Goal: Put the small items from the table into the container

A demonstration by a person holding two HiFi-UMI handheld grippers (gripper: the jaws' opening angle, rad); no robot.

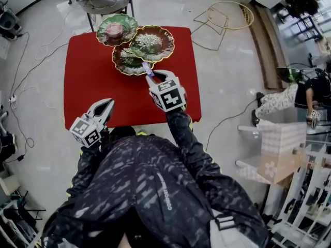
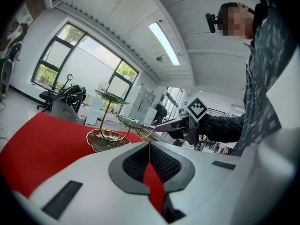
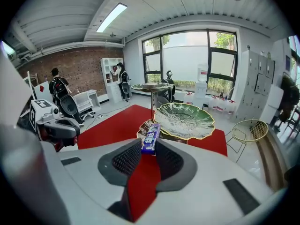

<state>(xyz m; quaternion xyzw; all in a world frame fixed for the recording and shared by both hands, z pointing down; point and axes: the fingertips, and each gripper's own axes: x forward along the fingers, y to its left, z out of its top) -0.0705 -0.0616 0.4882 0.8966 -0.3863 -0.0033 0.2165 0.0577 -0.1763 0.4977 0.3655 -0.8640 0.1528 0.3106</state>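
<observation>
Candy bar [image 3: 151,136] pinched in my right gripper [image 3: 148,149]
Next I'd release over the dish stand [image 3: 185,121]; left gripper [image 2: 149,144] is closed, empty.

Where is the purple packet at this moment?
The purple packet is gripped in the right gripper, centre of the right gripper view, over the red table just in front of the leaf-shaped plate stand.

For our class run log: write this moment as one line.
left gripper: shut, empty | right gripper: shut on purple packet | packet: held near tiered dishes, above red table
</observation>
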